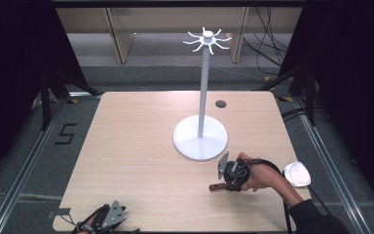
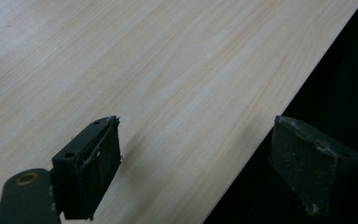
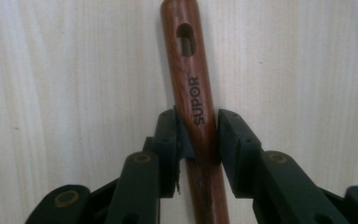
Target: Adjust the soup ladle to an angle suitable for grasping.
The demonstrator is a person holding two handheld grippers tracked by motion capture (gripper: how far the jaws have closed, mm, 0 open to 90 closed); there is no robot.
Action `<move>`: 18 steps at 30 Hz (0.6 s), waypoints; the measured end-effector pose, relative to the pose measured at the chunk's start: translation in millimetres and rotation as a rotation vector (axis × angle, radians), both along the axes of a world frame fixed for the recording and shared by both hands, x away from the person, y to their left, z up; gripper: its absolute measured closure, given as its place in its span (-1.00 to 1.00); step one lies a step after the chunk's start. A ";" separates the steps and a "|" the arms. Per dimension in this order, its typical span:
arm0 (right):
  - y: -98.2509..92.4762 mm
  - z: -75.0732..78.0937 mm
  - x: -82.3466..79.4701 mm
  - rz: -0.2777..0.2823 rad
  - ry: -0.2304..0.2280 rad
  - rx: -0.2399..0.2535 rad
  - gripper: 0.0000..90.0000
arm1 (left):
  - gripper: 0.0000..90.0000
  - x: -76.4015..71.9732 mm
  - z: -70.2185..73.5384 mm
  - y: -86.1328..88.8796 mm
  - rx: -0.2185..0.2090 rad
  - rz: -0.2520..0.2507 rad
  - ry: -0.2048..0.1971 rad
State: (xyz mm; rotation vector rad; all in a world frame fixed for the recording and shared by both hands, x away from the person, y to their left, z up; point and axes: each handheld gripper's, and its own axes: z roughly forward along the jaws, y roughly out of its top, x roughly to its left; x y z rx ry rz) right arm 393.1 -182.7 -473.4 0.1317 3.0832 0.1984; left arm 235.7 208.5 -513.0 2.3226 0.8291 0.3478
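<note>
- A dark reddish-brown wooden handle (image 3: 196, 112) lies flat on the pale wood-grain worktop (image 1: 136, 156), near its front right part, just in front of the round base of the white stand (image 1: 200, 137).
- In the high view the handle's (image 1: 217, 187) long axis runs roughly left to right across the worktop, with its free end sticking out to the left of the right gripper (image 1: 233, 176).
- In the right gripper view the handle runs straight away from the camera, leaning slightly left toward its far end.
- That far end is rounded and has an oblong slot cut through it; below the slot the word SUPOR is printed in dark letters along the length.
- The handle is slim, round in section and smooth, with a few small scuffs near the jaws. Its other end is hidden under the gripper.
- The right gripper (image 3: 196, 135) pinches the handle, one jaw against each side of it; the person's right hand (image 1: 260, 176) grips it.
- The left gripper (image 2: 196, 154) is at the front left edge of the worktop (image 2: 168, 70), its jaws spread wide with nothing between them; one jaw is over the wood, the other past the edge.
- A white rounded object (image 1: 297, 174) sits just off the right edge of the worktop.
</note>
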 end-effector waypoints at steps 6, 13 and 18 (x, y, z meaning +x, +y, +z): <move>5.6 0.0 -2.3 0.023 0.007 -0.031 0.62 | -0.66 0.2 0.3 0.1 0.000 0.000 -0.001; 9.6 1.0 -6.7 0.022 -0.022 -0.067 0.64 | -0.65 0.7 0.1 0.2 0.005 0.004 -0.004; 7.2 7.7 -6.4 -0.019 -0.072 -0.029 0.65 | -0.66 0.7 -0.1 0.1 0.005 0.005 -0.002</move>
